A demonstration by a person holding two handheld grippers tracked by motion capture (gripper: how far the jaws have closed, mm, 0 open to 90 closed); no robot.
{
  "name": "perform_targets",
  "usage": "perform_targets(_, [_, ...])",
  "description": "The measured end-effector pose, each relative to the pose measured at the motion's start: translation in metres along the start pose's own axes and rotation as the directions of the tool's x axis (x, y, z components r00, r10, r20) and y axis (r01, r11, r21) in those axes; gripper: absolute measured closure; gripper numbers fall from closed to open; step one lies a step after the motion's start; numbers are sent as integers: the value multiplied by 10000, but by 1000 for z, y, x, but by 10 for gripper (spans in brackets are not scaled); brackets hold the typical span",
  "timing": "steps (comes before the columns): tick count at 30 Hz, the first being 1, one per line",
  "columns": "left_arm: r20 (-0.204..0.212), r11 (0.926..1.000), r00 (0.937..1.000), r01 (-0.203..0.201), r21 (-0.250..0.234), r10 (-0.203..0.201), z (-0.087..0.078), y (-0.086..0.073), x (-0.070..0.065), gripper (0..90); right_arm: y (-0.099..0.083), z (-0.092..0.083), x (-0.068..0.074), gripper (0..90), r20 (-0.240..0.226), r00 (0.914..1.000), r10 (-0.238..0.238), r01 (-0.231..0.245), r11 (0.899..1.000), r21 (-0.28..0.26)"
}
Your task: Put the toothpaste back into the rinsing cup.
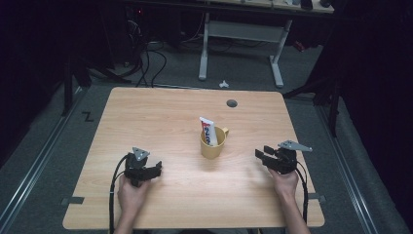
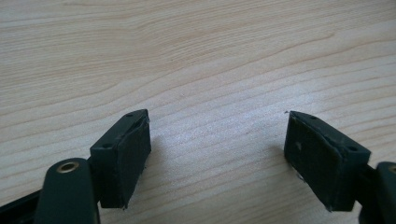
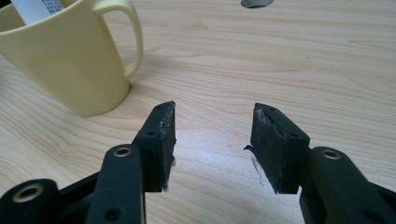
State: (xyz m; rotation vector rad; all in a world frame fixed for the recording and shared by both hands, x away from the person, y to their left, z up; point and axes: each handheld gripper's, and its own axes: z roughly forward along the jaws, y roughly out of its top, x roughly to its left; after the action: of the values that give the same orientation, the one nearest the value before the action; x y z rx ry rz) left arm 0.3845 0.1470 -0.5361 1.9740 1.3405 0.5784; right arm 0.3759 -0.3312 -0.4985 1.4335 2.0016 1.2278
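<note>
A yellow mug (image 1: 213, 143) stands upright near the middle of the wooden table (image 1: 160, 117), handle toward the right. A white toothpaste tube (image 1: 208, 129) with red and blue print stands in it, leaning left. My left gripper (image 1: 155, 170) rests low over the table at the front left, open, with only bare wood between its pads (image 2: 128, 154). At the front right my right gripper (image 1: 260, 156) is open too and points toward the mug (image 3: 70, 60); nothing lies between its fingers (image 3: 161, 140). The mug sits a short way beyond them, apart from both.
A round cable hole (image 1: 232, 103) is in the table's far side, right of centre. Beyond the table stands a white desk frame (image 1: 243, 44) on a grey floor with cables. The surroundings are dark.
</note>
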Motion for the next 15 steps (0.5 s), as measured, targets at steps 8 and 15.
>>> perform_targets(8, [0,10000,10000,2,-1,-2,0,0,0,231,-3,8,1,502,108,9999,-61,58,9997,236])
perform_targets(15, [2,10000,10000,4,1,-4,0,0,0,232,-6,16,4,499,170,9996,-214,205,9987,470])
